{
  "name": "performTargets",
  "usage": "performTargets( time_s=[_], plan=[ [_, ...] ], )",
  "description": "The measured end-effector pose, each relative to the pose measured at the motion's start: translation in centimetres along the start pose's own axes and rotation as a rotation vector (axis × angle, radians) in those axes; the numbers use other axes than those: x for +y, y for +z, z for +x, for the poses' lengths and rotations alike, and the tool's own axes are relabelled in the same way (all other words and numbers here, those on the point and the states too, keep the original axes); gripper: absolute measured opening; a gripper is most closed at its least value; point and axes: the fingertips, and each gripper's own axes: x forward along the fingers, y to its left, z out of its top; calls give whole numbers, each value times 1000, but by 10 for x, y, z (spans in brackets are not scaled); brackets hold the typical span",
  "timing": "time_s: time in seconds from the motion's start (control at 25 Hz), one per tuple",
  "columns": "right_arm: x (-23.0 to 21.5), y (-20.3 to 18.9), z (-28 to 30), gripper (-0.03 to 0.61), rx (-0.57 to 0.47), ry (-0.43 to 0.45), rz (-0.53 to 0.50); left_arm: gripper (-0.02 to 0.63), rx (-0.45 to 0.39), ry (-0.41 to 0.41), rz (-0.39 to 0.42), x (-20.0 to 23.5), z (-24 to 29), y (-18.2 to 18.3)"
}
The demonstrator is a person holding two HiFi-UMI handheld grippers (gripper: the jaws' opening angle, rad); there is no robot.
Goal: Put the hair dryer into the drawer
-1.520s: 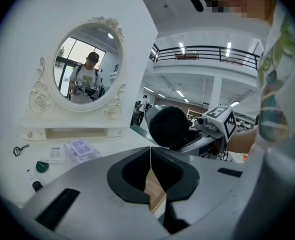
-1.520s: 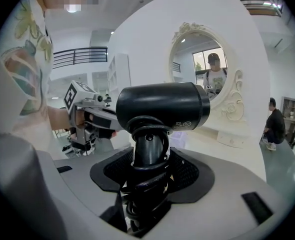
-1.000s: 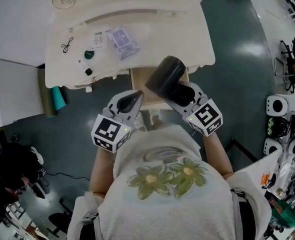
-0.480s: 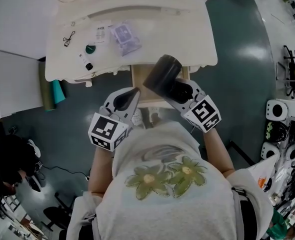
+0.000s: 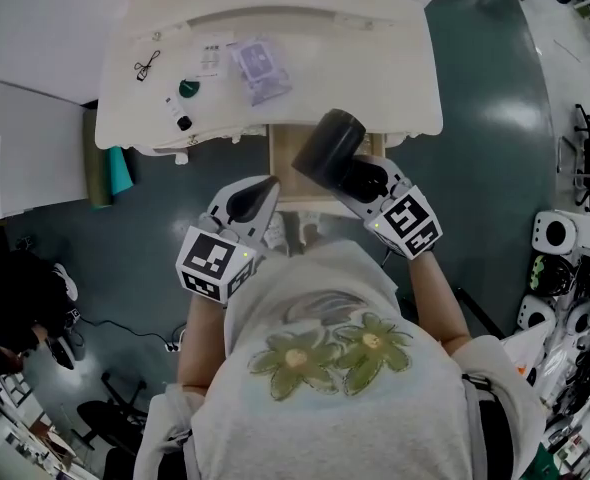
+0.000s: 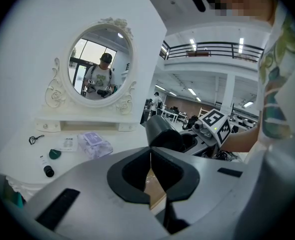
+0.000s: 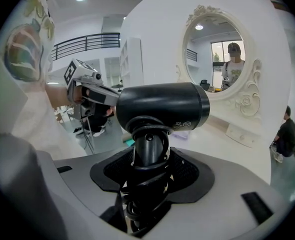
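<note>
Currently the right claw (image 7: 147,156) is clamped on the handle of the hair dryer (image 7: 162,106), with the cord coiled round that handle between the jaws. The barrel sits crosswise above the claw.

From the head view, the right claw (image 5: 360,178) holds the hair dryer (image 5: 327,146) over the right side of the open drawer (image 5: 283,180). The barrel overlaps the front edge of the white surface (image 5: 375,78), so the hair dryer is not in the drawer yet.

The left claw (image 6: 150,159) has its jaws together with nothing between them. From above, the left claw (image 5: 265,190) hangs at the drawer's left front corner.

On the surface, well apart from both claws, are a wipes pack (image 5: 258,68), a green cap (image 5: 188,89) and a small bottle (image 5: 183,123). An oval mirror (image 6: 100,66) stands at the back.
</note>
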Motion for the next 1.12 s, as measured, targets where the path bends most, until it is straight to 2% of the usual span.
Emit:
performTargets(
  time_s=[0.56,1.12],
  plan=[
    [5,-22,18,215,63,60,-42,11,13,40,-27,4,-5,-9],
    [3,-40,34,215,115,115,-59,11,41,46,-41,10,4,-15]
  ],
)
